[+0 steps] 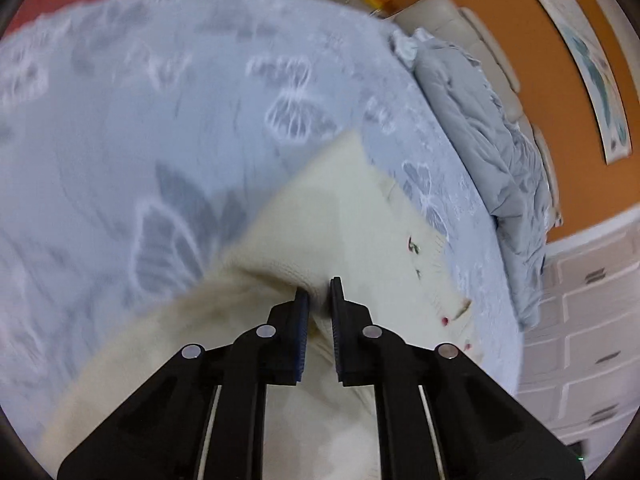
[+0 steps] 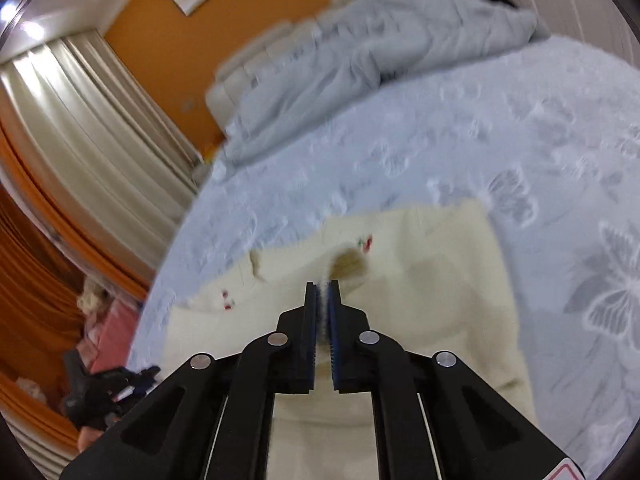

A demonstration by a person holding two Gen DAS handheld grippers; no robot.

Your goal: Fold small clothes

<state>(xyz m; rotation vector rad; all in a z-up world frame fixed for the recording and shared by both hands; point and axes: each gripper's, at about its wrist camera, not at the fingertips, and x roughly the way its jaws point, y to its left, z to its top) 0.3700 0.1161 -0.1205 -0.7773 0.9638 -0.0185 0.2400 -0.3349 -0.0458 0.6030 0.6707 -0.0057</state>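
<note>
A small cream knitted garment (image 1: 352,216) with tiny red and green motifs lies on a pale blue bedspread (image 1: 160,100) patterned with butterflies. My left gripper (image 1: 319,292) is shut on a raised fold of the cream knit, which bunches between its pads and lifts off the bed. In the right wrist view the same garment (image 2: 420,288) is spread flat ahead. My right gripper (image 2: 323,290) is shut on a thin fuzzy edge of it, pinched between the blue pads. Neither gripper shows in the other's view.
A crumpled grey duvet (image 1: 480,120) is heaped along the padded headboard (image 2: 240,80) at the bed's far side. White drawers (image 1: 592,320) stand beside the bed. Curtains (image 2: 80,120) and a black object (image 2: 108,396) on the floor lie past the bed's left edge.
</note>
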